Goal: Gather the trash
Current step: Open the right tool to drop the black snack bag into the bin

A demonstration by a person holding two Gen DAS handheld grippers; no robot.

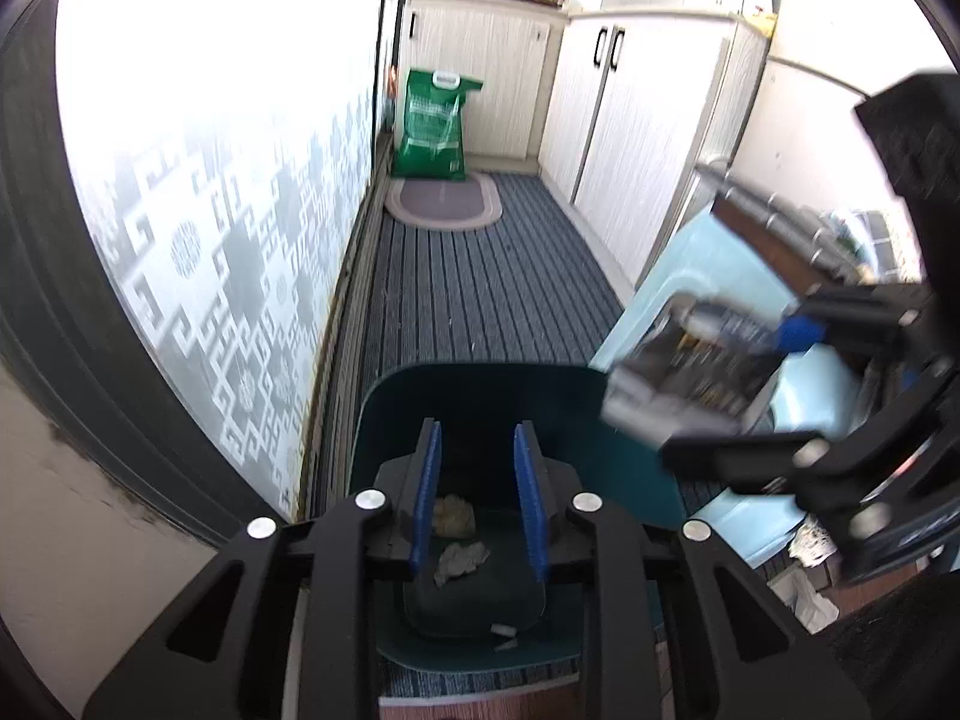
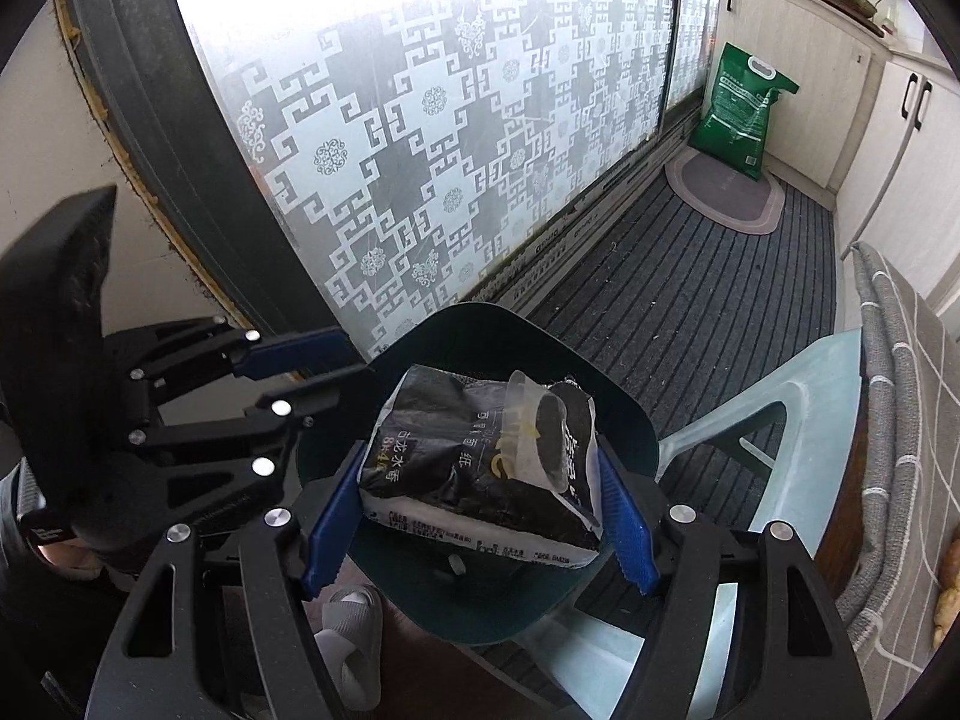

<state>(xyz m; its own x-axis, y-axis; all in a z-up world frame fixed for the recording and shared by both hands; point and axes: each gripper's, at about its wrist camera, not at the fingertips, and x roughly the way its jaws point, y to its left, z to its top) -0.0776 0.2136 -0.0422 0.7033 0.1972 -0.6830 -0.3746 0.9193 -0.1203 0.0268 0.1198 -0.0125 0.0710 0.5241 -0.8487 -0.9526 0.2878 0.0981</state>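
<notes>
Left tongs showing matte black angular linkage arms, round silver screw heads catching light, blue ribbed pads lining both fingers, right tongs wearing matching black frame, silver screws, blue pads.

The tissue pack is pure motion blur from the left wrist. It also hides most of the bin's inside from the right wrist.

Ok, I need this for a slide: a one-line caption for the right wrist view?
Right gripper holds a black tissue pack over the dark green bin.
</notes>
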